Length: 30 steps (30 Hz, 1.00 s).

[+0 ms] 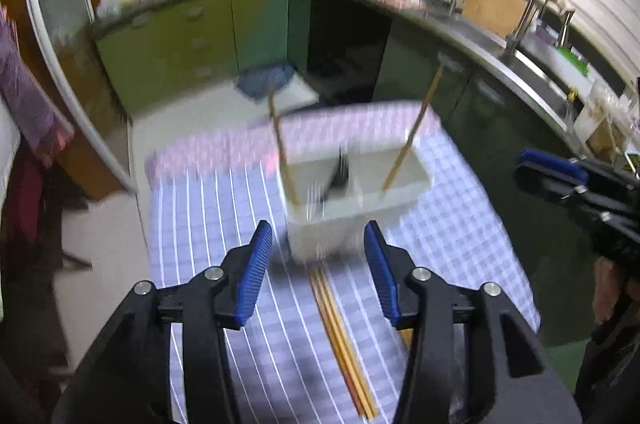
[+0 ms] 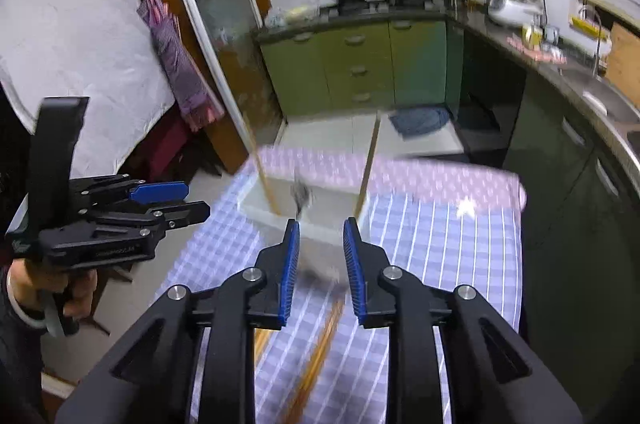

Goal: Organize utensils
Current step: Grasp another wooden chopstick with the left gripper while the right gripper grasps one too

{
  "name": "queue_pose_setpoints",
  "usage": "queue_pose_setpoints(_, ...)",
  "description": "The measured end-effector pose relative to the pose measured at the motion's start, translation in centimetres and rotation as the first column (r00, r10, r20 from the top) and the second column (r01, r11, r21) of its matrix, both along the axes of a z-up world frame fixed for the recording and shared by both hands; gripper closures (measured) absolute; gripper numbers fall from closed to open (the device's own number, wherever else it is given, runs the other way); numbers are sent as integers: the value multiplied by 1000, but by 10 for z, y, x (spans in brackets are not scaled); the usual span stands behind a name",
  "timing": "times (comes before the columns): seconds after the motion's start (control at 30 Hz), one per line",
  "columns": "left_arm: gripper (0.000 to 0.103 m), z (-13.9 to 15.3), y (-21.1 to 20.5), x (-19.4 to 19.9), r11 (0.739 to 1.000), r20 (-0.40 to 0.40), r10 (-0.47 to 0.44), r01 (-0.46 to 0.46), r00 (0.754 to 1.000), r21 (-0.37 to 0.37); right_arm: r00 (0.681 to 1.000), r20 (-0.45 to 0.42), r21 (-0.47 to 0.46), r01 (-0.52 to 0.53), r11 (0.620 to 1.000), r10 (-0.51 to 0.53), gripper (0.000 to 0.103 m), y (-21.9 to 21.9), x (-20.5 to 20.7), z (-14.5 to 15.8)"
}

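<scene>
Blur hides what dark thing sits in our bin (image 1: pixel 404 184). Chopsticks (image 1: pixel 344 340) run under the left gripper (image 1: pixel 318 264) and right gripper (image 2: pixel 320 264), both apart, empty.

No legible text or labels.

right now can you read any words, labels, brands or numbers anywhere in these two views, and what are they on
None can be read.
Left gripper: a faint line of embossed letters on its black body, too small and blurred to read.
Items on the kitchen counter: possible labels, too blurred to read.
White utensil box, chopsticks on the tablecloth and right gripper: no text visible.
</scene>
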State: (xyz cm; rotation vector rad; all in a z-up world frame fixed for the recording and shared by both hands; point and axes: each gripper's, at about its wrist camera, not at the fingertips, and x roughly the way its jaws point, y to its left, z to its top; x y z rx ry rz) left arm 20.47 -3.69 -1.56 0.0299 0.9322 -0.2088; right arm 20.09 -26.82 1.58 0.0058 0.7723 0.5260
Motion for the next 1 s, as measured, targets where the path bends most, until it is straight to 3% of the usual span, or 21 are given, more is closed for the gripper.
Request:
queue_pose_setpoints(0.1, 61, -58, 0, -5, 1000, -172, -4, 6, 985, 11, 997, -75, -50, -1, 999, -3, 77, -10, -14, -36)
queue_pose_setpoints(0.2, 76, -121, 2, 0, 1000, -370, 19, -18, 929, 6, 981, -192, -102, -6, 995, -14, 76, -16, -16, -84)
queue_pose_setpoints(0.27, 79, -148, 3, 4, 999, -432, 36, -39, 901, 0, 966, -258, -119, -11, 993, -21, 76, -19, -14, -112)
queue_pose_setpoints(0.43, 79, -167, -2, 13, 998, -452, 69, -64, 889, 26, 938, -344, -118, -1, 993, -40, 76, -30, -6, -147)
queue_pose_setpoints(0.6, 79, -173, -12, 19, 997, -471, 78, -65, 879, 43, 932, -361, -107, 6, 994, -45, 76, -42, 1, -155)
queue_pose_setpoints(1.0, 82, -191, -40, 31, 989, -513, 124, -61, 849, 136, 919, -394, -122, -41, 992, -10, 74, -25, 3, -166)
